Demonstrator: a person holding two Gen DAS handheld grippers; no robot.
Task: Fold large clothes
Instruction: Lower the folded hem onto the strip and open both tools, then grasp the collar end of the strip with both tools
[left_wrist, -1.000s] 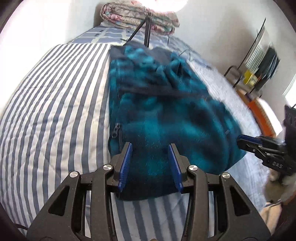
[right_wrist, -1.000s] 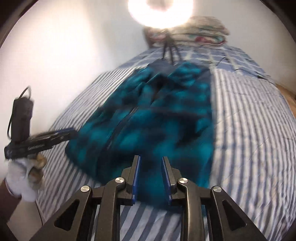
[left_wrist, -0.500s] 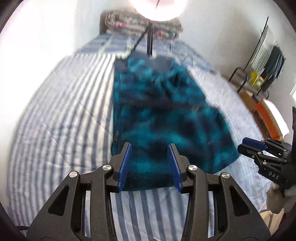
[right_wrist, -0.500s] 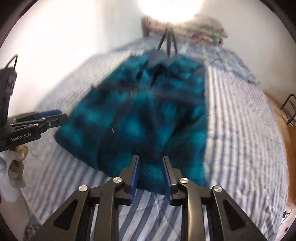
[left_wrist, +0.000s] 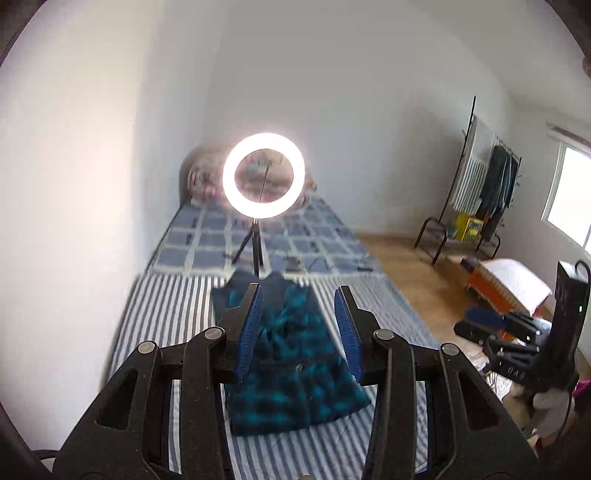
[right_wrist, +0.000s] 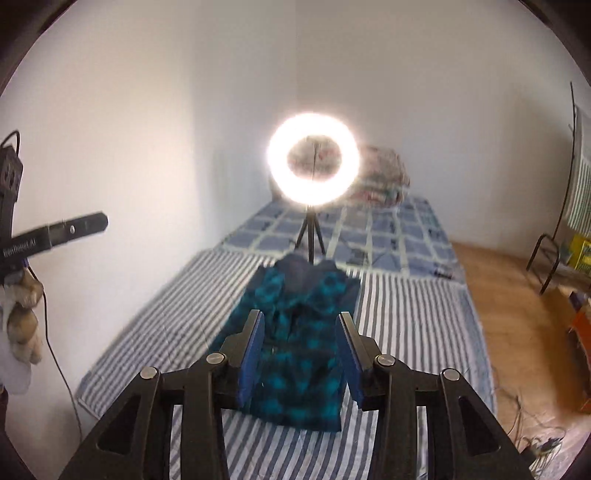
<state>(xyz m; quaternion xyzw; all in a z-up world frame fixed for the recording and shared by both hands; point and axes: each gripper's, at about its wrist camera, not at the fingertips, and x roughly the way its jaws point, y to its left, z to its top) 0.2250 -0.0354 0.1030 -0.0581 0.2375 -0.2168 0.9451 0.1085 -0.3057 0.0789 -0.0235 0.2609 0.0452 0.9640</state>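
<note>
A teal and dark plaid fleece jacket (left_wrist: 291, 373) lies folded lengthwise on the striped bed cover (left_wrist: 162, 325), collar towards the far end. It also shows in the right wrist view (right_wrist: 299, 354). My left gripper (left_wrist: 300, 328) is open and empty, raised well above and back from the jacket. My right gripper (right_wrist: 301, 350) is open and empty, also raised back from it. The right gripper shows at the right of the left wrist view (left_wrist: 476, 321). The left gripper shows at the left edge of the right wrist view (right_wrist: 62, 232).
A lit ring light (left_wrist: 264, 175) on a tripod (left_wrist: 255, 247) stands on the bed beyond the jacket's collar. Folded quilts (right_wrist: 380, 177) lie at the bed head. A clothes rack (left_wrist: 476, 199) and wooden floor (right_wrist: 517, 325) are to the right.
Both grippers pulled up and back from the jacket, so the whole bed and room now show. The right gripper's jaws opened wider. The jacket stayed flat on the bed.
</note>
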